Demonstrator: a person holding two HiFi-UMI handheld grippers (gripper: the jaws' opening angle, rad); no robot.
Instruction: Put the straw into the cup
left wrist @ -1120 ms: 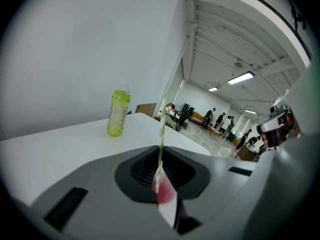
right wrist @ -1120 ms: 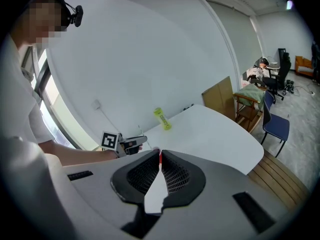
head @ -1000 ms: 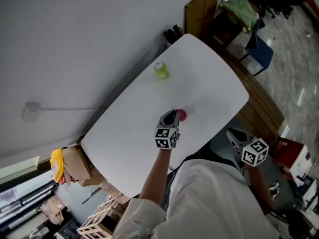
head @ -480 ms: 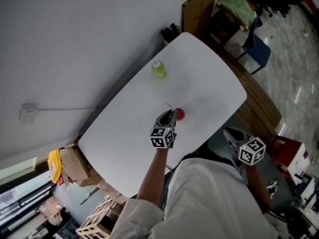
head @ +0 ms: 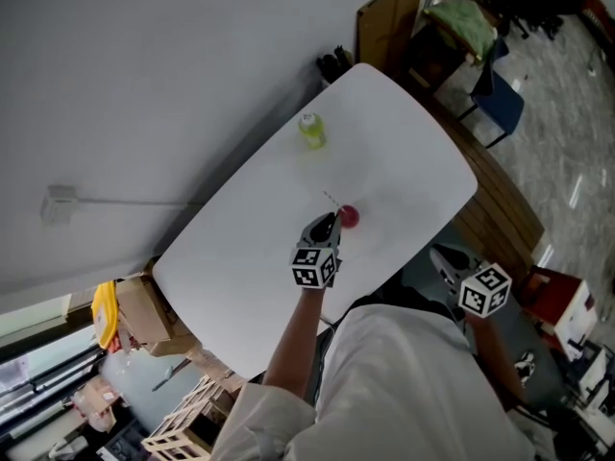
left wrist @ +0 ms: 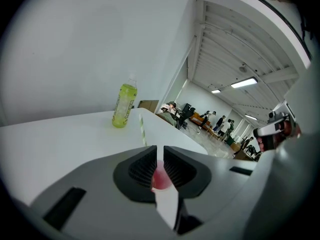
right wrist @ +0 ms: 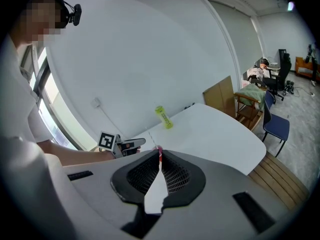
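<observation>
Tabletop: white, round-cornered tabletop (head: pixel 240 257) set along a plain pale wall (head: pixel 144 84).
Cup: small pink cup (head: pixel 349 217), about mid-tabletop, a little toward the person's long edge.
Straw: thin green-and-white striped straw (head: pixel 332 201); its lower end seems to be in the cup already.
Straw axis: near upright; the top leans toward the wall-side long edge, roughly toward the yellow-green plastic bottle (head: pixel 310 131) standing near that edge.
Left side: left tongs (head: pixel 330 226) sit just beside the cup on the person's side, narrowed to a slim gap. Pink shows through the gap, and it is hard to tell whether the cup sits between the pads or just beyond them. The straw rises clear of them.
Right side: right tongs (right wrist: pixel 159 156) are pressed together on nothing, off the tabletop past the near long edge, toward its right corner.
Step in hand: probably letting go and backing off.
Doing it well: draw the left tongs straight back along their own line, low and slow, without brushing the leaning straw. The light cup could tip or slide, so the right tongs could steady it if it wobbles.
</observation>
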